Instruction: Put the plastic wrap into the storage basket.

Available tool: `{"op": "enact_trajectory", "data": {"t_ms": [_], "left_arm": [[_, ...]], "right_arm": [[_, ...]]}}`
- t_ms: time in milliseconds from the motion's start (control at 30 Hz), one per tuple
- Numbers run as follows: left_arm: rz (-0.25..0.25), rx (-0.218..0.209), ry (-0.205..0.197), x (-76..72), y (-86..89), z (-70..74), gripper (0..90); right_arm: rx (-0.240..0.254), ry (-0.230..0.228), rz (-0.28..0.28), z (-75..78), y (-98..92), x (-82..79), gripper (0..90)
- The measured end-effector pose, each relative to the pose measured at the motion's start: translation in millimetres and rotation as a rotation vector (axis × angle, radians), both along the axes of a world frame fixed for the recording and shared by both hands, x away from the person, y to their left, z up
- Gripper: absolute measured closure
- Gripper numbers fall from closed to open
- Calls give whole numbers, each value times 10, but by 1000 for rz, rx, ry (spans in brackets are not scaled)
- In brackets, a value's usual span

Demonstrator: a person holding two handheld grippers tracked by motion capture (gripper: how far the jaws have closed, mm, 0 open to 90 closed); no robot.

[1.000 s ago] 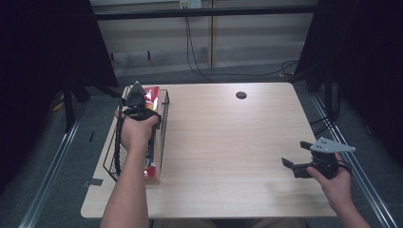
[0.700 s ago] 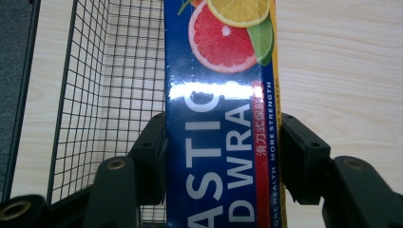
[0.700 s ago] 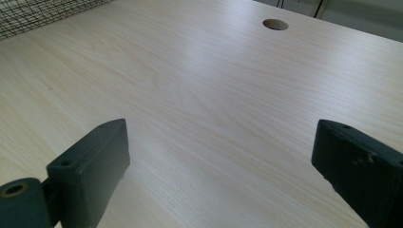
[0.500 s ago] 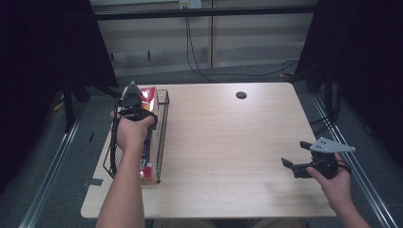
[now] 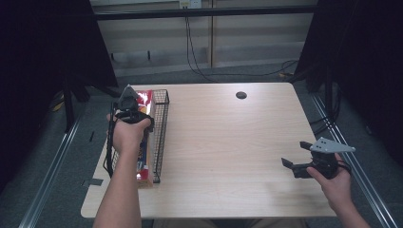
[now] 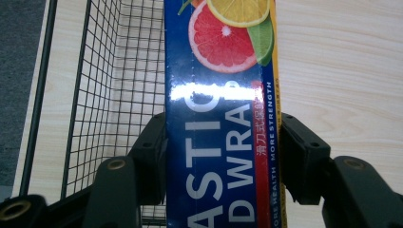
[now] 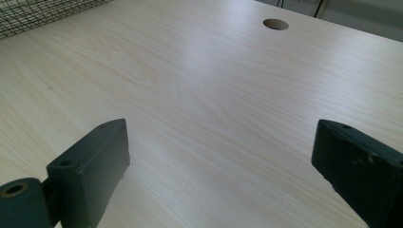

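A long blue plastic-wrap box (image 6: 218, 118) printed with citrus slices lies lengthwise in a black wire basket (image 6: 95, 95). My left gripper (image 6: 223, 156) is shut on it, one pad pressed on each long side. In the high view the basket (image 5: 164, 123) stands on the table's left edge. The left gripper (image 5: 133, 116) is over it, and the box's near end (image 5: 144, 171) shows below the hand. My right gripper (image 5: 294, 154) hovers open near the table's front right corner. Nothing is between its jaws (image 7: 223, 156), and bare wood lies beneath them.
The light wooden table (image 5: 228, 142) has a round cable hole (image 5: 241, 95) near its far edge, also seen ahead of the right gripper as a hole (image 7: 275, 23). Dark curtains flank the table. Cables trail on the floor behind it.
My left hand has shifted slightly to the left and nearer the person, with the box still gripped. The right hand has stayed where it was.
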State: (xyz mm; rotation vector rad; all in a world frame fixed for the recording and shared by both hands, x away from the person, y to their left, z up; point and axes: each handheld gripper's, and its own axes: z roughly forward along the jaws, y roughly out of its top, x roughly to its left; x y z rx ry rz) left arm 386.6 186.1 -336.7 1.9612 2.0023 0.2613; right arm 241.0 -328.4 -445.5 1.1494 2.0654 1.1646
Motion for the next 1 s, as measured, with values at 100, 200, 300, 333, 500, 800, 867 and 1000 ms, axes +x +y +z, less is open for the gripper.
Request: {"op": "enact_trajectory", "data": {"t_ms": [100, 200, 300, 333, 500, 800, 867, 1000], "left_arm": [[0, -8, 8, -4, 14, -24, 437], [5, -5, 7, -7, 24, -41, 437], [4, 0, 8, -13, 49, -56, 438], [5, 8, 10, -14, 55, -61, 437], [5, 10, 15, -17, 94, -108, 437], [-5, 9, 28, -5, 125, -197, 437], [-4, 8, 31, -5, 131, -215, 437], [-19, 12, 33, 3, 160, -236, 436]], "right_arm": [[2, 4, -2, 2, 3, -3, 48], [4, 5, -1, 3, 2, -3, 48], [6, 5, 1, 4, 4, -6, 48], [5, 4, 2, 5, 4, -6, 48], [6, 5, 0, 7, 4, -7, 48], [5, 3, 4, 8, 3, -9, 48], [4, 2, 3, 8, 0, -9, 48], [4, 3, 2, 11, -3, -13, 48]]}}
